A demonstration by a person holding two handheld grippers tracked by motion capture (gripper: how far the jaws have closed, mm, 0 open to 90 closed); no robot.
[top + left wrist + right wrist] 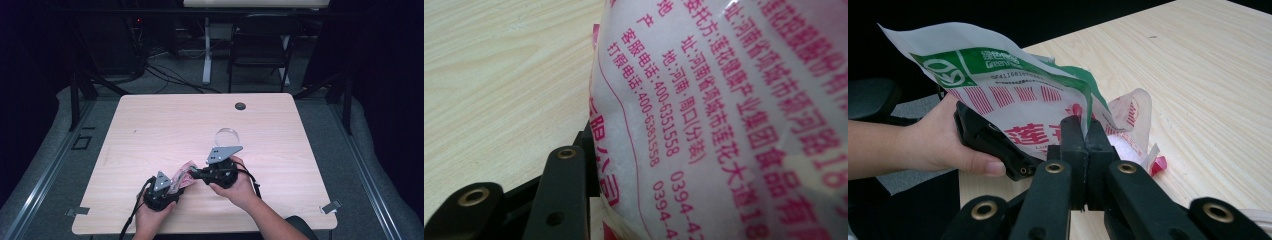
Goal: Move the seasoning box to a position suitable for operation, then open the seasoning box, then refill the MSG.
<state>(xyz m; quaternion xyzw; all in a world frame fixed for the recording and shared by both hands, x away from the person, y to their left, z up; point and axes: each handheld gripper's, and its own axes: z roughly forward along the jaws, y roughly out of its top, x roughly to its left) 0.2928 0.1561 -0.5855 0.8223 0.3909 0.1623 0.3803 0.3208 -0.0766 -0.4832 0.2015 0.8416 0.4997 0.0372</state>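
A plastic food bag (pixel 182 176), white with red print and a green top, is held just above the table's near edge between both grippers. In the right gripper view my right gripper (pixel 1084 130) is shut, its two jaws pinching the bag (pixel 1013 90) at its green edge. My left gripper (pixel 172 187) grips the bag from the other side. In its own view the bag (pixel 724 125) presses against one jaw of the left gripper (pixel 589 170), and the other jaw is hidden behind the bag. The left gripper (pixel 993 145) and the hand (pixel 933 140) holding it also appear in the right gripper view.
A clear round glass dish (pixel 227 136) sits on the wooden table (pixel 150 125) just beyond the right gripper. A black grommet (pixel 240 106) is near the far edge. A dark chair (pixel 260 45) and cables lie on the floor behind the table.
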